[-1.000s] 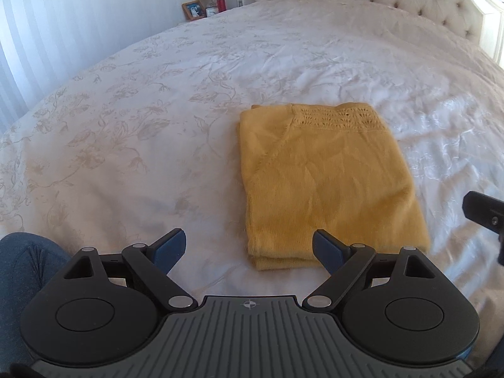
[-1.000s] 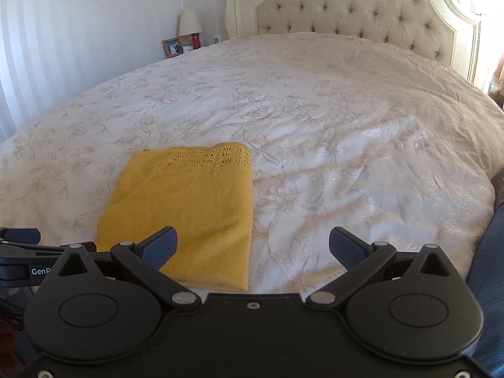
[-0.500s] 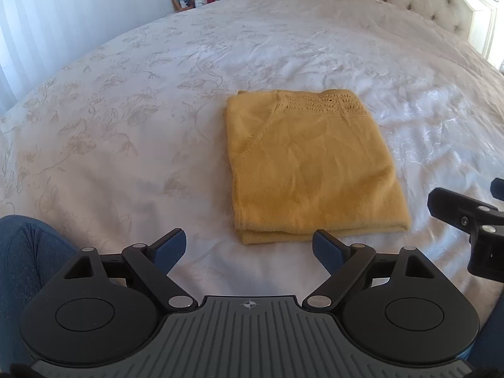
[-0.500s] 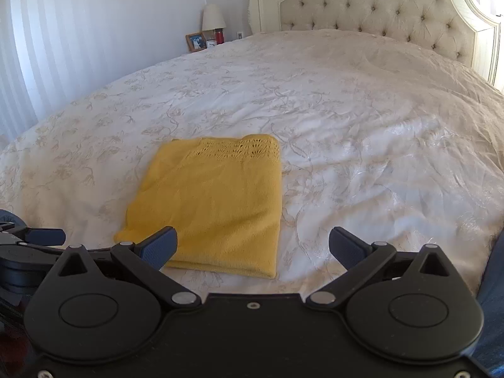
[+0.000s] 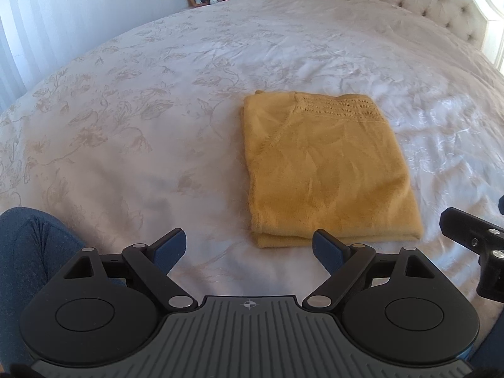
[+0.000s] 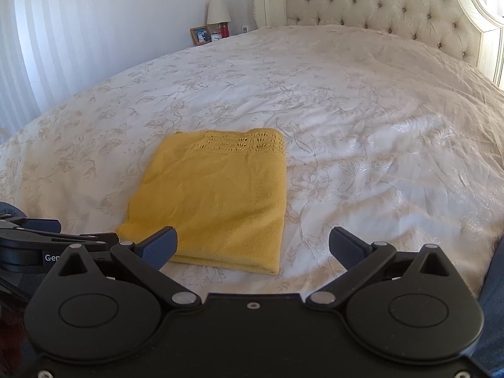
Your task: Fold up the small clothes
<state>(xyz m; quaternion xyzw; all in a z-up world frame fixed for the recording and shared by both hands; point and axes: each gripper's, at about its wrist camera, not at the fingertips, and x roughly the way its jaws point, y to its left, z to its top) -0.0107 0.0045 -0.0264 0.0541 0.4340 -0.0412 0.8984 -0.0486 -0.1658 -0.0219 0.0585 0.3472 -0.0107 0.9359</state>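
A yellow knit garment (image 5: 324, 170) lies folded into a neat rectangle on the white floral bedspread (image 5: 141, 126); it also shows in the right wrist view (image 6: 220, 198). Its lacy hem is at the far edge. My left gripper (image 5: 249, 245) is open and empty, held just short of the garment's near edge. My right gripper (image 6: 253, 244) is open and empty, near the garment's near right corner, not touching it. The right gripper's body shows at the right edge of the left wrist view (image 5: 475, 242).
A tufted headboard (image 6: 378, 9) stands at the far end of the bed. A nightstand with a lamp (image 6: 218, 11), a picture frame (image 6: 200, 35) and a red cup sits at the far left. My jeans-clad leg (image 5: 28, 252) is at the near left.
Both grippers have pulled back and away from the folded garment, staying open. The garment has not moved.
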